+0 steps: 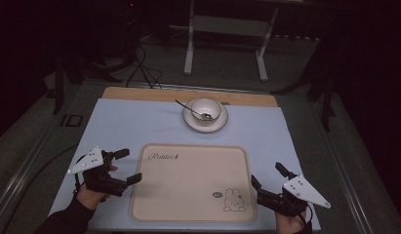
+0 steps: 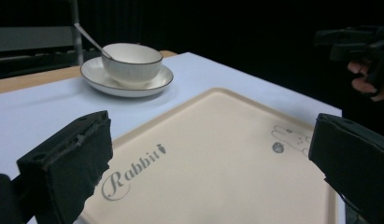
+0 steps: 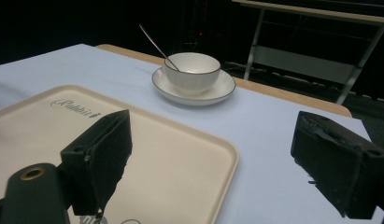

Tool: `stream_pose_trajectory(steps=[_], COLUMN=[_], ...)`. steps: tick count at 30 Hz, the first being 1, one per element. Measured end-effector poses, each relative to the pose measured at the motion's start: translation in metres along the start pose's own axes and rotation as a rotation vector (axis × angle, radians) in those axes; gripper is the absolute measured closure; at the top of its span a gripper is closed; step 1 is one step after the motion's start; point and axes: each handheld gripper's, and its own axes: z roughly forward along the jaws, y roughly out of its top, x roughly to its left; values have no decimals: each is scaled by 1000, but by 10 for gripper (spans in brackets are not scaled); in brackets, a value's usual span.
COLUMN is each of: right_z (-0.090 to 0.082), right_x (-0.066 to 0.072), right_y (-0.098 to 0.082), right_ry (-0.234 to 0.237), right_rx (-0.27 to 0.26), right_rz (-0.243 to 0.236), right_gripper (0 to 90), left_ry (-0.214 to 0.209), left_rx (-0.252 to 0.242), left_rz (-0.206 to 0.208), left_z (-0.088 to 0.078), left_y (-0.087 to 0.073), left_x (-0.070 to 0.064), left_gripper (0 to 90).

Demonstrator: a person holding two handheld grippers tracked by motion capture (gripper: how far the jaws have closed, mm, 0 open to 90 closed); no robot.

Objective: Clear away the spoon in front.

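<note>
At the near left edge of the desk [image 1: 139, 122], the left claw [image 1: 131, 166] is held with its jaws spread wide, nothing between them, just beside the left rim of the cream tray [image 1: 188, 183]. At the near right, the right claw [image 1: 269, 178] is likewise spread and empty, close to the tray's right rim. The tray lies flat on a pale blue cloth [image 1: 115, 126], its surface bare apart from a printed word and a rabbit drawing. Open cloth is left between the tray's far rim and a saucer [image 1: 205, 122] near the far edge, on which a white bowl [image 1: 206, 109] with a spoon [image 1: 188, 108] is set. A metal frame [image 1: 227, 39] is seen beyond the desk.
</note>
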Motion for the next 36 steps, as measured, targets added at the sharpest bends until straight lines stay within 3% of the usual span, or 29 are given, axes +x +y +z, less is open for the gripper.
stream_pose_trajectory(steps=[2,8,14,19,23,27,36], right_z=[0,1,1,2,0,0,2], right_x=[1,1,0,2,3,6,6], right_y=[0,-1,-1,-2,0,1,1], right_ry=[7,17,25,41,34,32,35], right_rx=[3,1,1,7,-5,-12,-20], right_rz=[1,-3,-3,-3,9,-10,0], right_gripper=[125,125,125,122,122,122,120], left_ry=[12,-36,-84,-116,-159,-178,-200], left_rx=[17,62,112,149,151,144,146], left_rz=[9,45,30,44,57,61,67], left_z=[0,3,9,16,21,24,40], left_y=[0,1,3,4,10,14,36], left_x=[-1,-4,-8,-14,-23,-27,-31], left_gripper=[2,2,2,6,7,7,7])
